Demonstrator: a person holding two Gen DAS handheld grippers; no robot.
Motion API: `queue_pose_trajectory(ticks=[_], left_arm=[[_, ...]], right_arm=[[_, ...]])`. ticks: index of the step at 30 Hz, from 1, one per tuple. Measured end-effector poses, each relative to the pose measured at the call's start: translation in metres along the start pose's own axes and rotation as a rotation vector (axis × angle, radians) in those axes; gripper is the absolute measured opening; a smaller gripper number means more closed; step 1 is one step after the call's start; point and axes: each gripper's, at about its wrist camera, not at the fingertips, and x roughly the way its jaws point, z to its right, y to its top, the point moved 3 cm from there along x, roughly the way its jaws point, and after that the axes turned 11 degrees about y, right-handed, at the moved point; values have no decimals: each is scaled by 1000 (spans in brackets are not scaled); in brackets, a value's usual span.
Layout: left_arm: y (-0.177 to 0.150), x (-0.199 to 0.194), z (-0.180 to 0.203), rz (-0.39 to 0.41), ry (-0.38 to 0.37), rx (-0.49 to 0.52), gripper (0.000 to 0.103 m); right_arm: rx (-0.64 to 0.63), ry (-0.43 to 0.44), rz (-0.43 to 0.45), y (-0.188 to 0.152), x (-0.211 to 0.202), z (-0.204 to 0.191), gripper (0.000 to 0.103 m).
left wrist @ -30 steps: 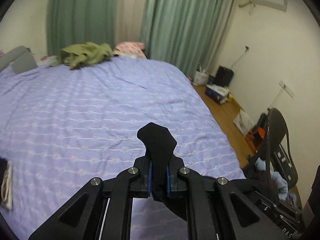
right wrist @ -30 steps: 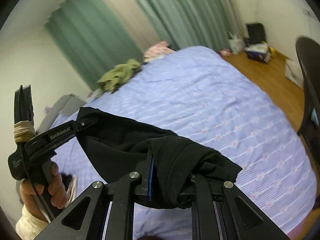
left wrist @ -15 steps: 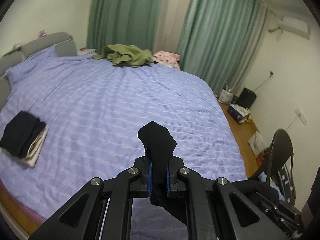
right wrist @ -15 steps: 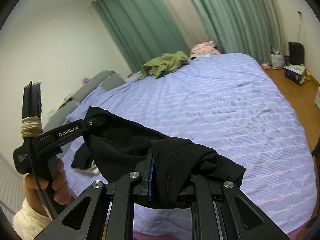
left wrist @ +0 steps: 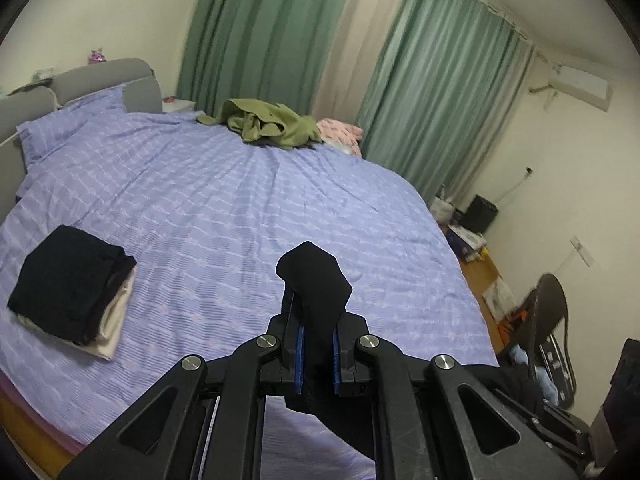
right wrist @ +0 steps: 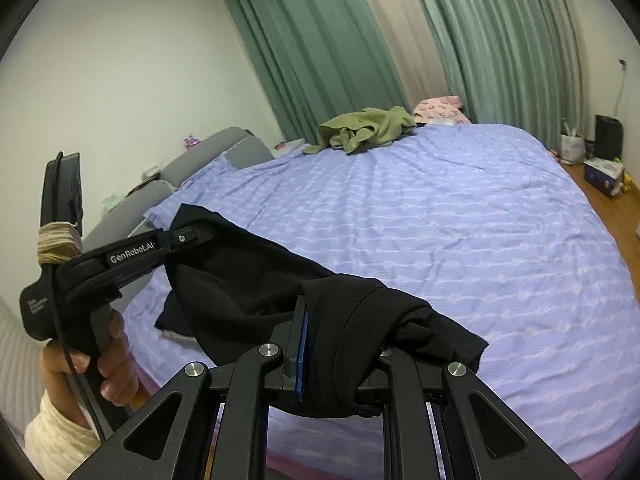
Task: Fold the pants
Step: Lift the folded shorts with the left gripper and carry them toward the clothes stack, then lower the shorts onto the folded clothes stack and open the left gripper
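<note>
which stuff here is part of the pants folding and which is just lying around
Part of the job:
- black fabric pants, held up between both tools
- left tool, clamped on them
- right tool, clamped on them
- purple striped bed sheet

Just lying about:
- folded black and cream clothes stack
- crumpled olive-green garment
- pink patterned cloth

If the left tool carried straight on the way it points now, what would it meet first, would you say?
Probably the bare lilac striped bedsheet. The left tool, shut on the black pants, points over the bed's middle, right of the folded black and cream clothes stack. Depth is uncertain.
</note>
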Motion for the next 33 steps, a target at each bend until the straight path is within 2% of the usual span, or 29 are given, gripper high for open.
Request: queue_pose_trajectory(ticks=[3,7,12,16,20,23,26,28,32,33], left_arm=[[10,-3,-40,-8,9,63,11],[21,-5,-82,-42,11,73,11],[31,-10,-129,-43,28,36,11],[44,-17,-166,-34,62,-28,11],[62,-17,-201,1,88,-51,11],[77,-9,-230,-1,70,-66,11],[95,5,-261,-14,14,-76,11],[108,20,-279,-21,-25,-43,11],[135,54,-309,-68,-106,51,11],[144,66,-318,-108,-148,63,11]], right_arm=[[30,-4,12,-10,23,-37,16],[55,13,-7,-16,56,-78,16],[25,57,-56,-12,91,-115,16],[-12,107,-57,-5,113,-135,16],[-46,151,-65,4,139,-159,16],[-50,160,-61,8,157,-178,16],[-63,142,-44,11,177,-200,16],[-51,124,-14,10,193,-214,16],[31,28,65,3,234,-244,16],[52,-7,74,3,243,-250,16]])
